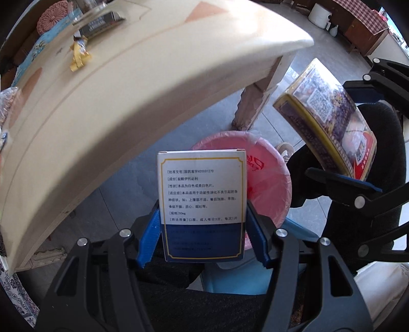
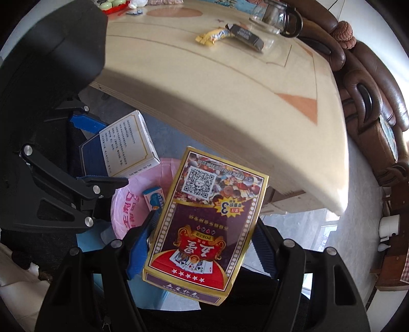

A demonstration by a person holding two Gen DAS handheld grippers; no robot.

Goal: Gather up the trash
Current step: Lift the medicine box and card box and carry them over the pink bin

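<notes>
My left gripper is shut on a white and blue medicine box, held upright by its sides between the blue pads. My right gripper is shut on a gold-edged playing-card box. Both boxes hang over a bin with a pink liner on the floor beside the table. A small blue and white carton lies inside the bin. In the right wrist view the medicine box is at the left; in the left wrist view the card box is at the right.
The cream table overhangs the bin; its leg stands just behind. On the table lie a yellow wrapper, a dark box and a glass pot. A brown sofa lines the far side. A shoe rests by the bin.
</notes>
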